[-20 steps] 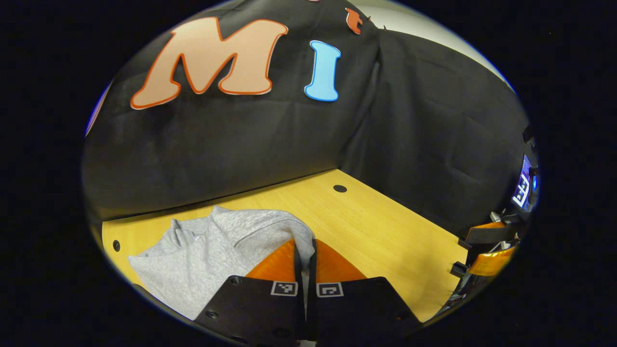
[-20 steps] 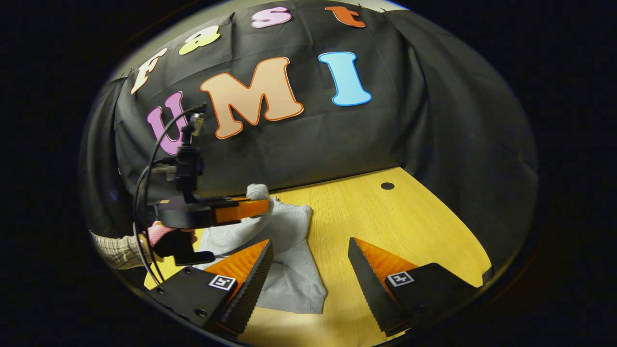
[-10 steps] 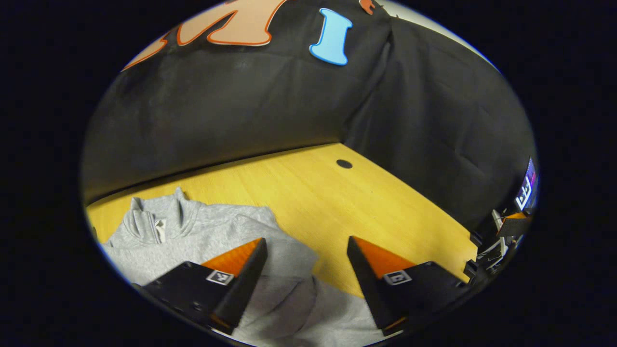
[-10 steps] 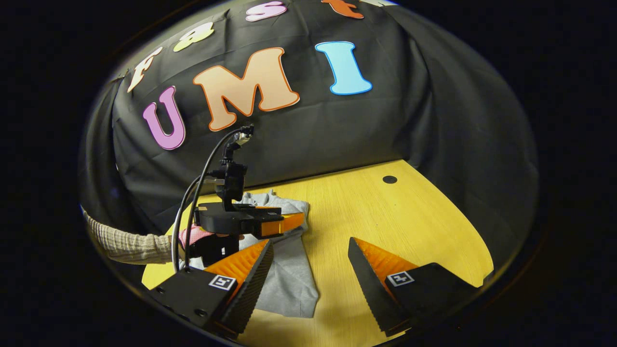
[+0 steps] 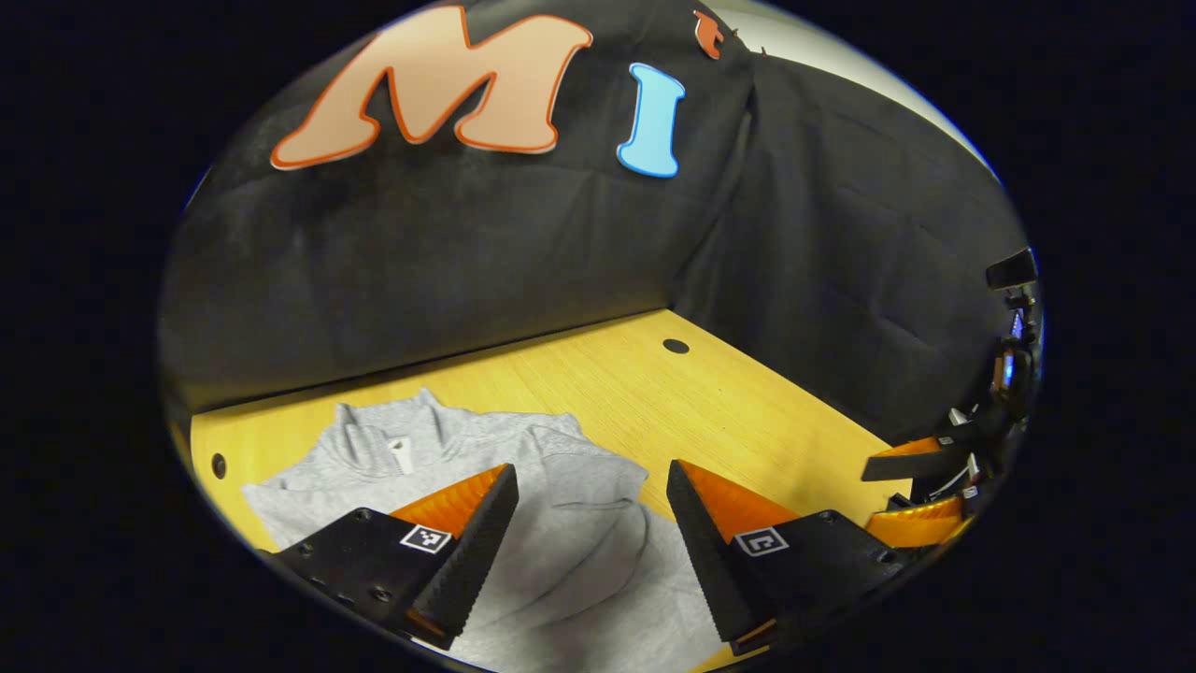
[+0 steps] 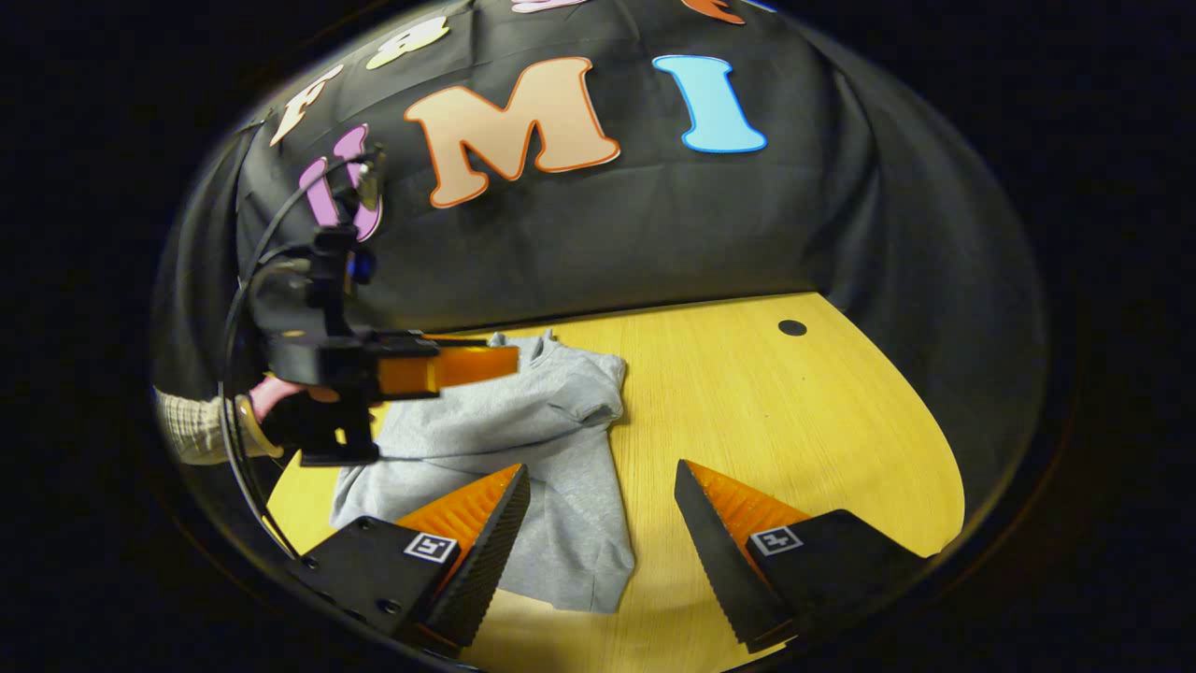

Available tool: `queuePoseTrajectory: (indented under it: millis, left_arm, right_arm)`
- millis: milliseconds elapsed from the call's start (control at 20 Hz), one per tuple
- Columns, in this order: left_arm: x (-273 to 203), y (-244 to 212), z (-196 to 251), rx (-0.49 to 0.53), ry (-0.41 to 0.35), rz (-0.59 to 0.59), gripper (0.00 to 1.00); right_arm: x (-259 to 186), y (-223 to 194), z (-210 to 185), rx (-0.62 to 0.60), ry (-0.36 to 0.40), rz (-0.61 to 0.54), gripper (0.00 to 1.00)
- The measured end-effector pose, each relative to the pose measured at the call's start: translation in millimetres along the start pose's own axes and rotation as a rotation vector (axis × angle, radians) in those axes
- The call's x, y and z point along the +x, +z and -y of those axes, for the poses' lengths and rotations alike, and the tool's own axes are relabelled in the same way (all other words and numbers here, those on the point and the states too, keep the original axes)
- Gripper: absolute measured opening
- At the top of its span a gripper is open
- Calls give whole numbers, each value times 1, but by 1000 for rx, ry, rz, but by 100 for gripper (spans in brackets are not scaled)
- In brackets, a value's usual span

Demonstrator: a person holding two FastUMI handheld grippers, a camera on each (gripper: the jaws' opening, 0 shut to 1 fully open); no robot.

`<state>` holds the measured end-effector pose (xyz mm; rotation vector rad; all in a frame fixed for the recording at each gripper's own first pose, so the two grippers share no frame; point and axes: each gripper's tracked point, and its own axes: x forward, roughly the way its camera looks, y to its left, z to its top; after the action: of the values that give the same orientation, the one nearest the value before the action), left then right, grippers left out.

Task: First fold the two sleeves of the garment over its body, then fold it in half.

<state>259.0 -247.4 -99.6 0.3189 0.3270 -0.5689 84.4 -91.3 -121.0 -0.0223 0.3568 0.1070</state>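
A grey pullover (image 5: 551, 486) lies on the yellow wooden table (image 5: 747, 421), collar (image 5: 397, 441) toward the back wall. One sleeve (image 5: 598, 533) is laid across its body. My left gripper (image 5: 589, 551) hovers open over the pullover with nothing between its fingers. In the right gripper view the pullover (image 6: 561, 449) sits left of centre, and the left gripper (image 6: 439, 369) hangs above it, held by a hand (image 6: 271, 402). My right gripper (image 6: 603, 551) is open over the pullover's near right corner and the bare table (image 6: 794, 421). It also shows as the right gripper (image 5: 920, 495) at the table's right edge.
Black cloth walls close the table at the back and right. A round hole (image 5: 675, 346) sits near the back right corner, and another hole (image 5: 218, 465) lies near the left edge. A cable (image 6: 245, 308) loops off the left gripper. A sleeved forearm (image 6: 192, 425) enters from the left.
My left gripper was shut on a fold of the pullover a second ago; it opened, let the fabric drop onto the body, and lifted back. The right gripper stayed open.
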Motion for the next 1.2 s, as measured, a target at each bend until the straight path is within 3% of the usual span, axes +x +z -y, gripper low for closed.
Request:
queuePoseTrajectory:
  millis: [50, 100, 300, 500, 650, 850, 900, 950, 1050, 1150, 1200]
  left_arm:
    - [-18, -1, -9, 14, 18, 9, 97]
    - [-36, -3, -18, 21, 39, 11, 94]
    - [-107, -30, -42, -5, 103, -1, 93]
    - [-165, -90, -59, -57, 199, -72, 93]
    - [-202, -151, -70, -74, 281, -161, 94]
    - [-224, -222, -71, -147, 325, -275, 94]
    - [-229, -232, -70, -171, 334, -294, 94]
    - [-232, -240, -71, -190, 344, -304, 94]
    - [-233, -254, -71, -217, 364, -316, 94]
    - [-233, -266, -74, -235, 382, -331, 94]
    - [-233, -271, -75, -246, 386, -336, 94]
  right_arm:
    - [2, -6, -3, -11, 11, -14, 98]
    - [4, -15, -6, -17, 19, -31, 94]
    - [7, -54, -17, -42, 64, -110, 98]
    - [9, -93, -17, -78, 66, -190, 94]
    - [14, -113, -16, -59, 54, -230, 98]
    - [15, -136, -17, -62, 39, -269, 94]
    - [16, -141, -18, -65, 34, -275, 98]
    - [19, -144, -19, -68, 32, -283, 94]
    - [20, -152, -20, -71, 21, -295, 98]
    - [22, -156, -20, -71, 10, -300, 94]
    - [23, -156, -20, -73, 4, -296, 98]
